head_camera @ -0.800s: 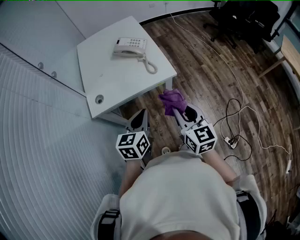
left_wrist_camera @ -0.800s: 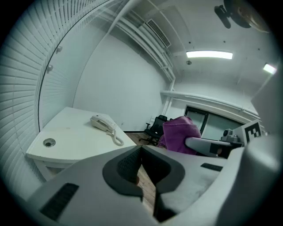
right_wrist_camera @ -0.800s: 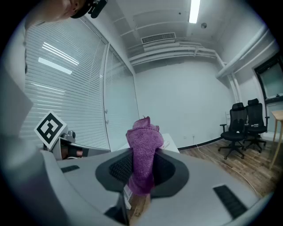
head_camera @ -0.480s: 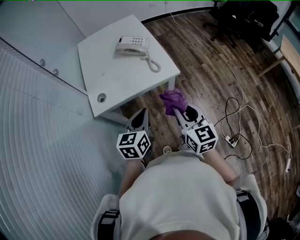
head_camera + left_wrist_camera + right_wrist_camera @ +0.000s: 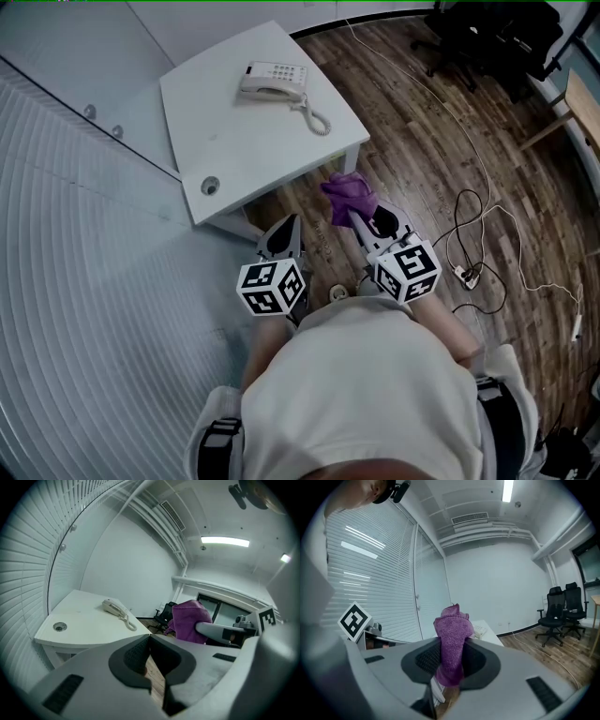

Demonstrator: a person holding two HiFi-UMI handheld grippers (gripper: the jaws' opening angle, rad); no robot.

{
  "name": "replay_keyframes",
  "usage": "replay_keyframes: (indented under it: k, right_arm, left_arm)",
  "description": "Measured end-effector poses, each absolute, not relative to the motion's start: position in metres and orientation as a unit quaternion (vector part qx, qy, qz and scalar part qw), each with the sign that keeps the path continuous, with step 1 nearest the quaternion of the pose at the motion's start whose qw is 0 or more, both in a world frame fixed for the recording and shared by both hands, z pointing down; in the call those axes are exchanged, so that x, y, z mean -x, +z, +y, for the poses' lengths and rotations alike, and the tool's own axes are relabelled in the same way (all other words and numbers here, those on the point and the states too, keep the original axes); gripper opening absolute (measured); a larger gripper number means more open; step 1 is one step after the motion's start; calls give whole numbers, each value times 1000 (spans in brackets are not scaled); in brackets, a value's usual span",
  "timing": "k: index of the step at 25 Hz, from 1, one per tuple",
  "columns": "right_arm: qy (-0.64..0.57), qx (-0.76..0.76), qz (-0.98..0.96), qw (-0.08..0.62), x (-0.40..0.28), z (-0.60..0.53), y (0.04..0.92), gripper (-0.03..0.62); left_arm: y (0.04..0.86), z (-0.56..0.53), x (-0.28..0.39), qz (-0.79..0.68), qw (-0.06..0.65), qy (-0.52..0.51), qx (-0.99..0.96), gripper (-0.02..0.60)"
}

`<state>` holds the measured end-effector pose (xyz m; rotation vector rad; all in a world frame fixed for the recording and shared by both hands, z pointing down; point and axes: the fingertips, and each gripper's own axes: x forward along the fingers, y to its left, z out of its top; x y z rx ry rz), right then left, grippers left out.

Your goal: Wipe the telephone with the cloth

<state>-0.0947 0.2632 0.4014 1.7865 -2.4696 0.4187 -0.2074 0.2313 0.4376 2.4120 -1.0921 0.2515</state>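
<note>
While the right gripper (image 5: pixel 352 221) pinches the crumpled purple cloth (image 5: pixel 345 195) — left gripper (image 5: pixel 281 231) closed, empty — the cream corded telephone (image 5: pixel 274 82) sits well ahead, leftward.

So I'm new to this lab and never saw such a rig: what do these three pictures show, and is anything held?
There is no robot: a person holds a two-jaw gripper in each hand. One picture comes from a camera on their head, looking down; the other two from cameras riding on the grippers, looking along the jaws. The left gripper is shut and empty. The right gripper is shut on a purple cloth. Ahead stands a white table with a telephone on it; the cloth is not yet near it. The patterned cubes are part of the grippers.
</note>
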Motion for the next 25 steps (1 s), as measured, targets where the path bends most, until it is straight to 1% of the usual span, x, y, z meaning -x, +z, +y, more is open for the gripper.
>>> replay_keyframes:
  k: [13,19,25]
  right_arm:
    - [142,-570,-809,25,99,259,403,103]
    - [147,-558,-817,28,83,241,412,103]
    - [133,-548,-826,15,58,197,405,103]
  left_arm:
    - [448,224,207,-394,251,93,-879,21]
    - [451,210,192,-407,255,94,-872,21]
    - [449,175,176,-430,248,94,-863,21]
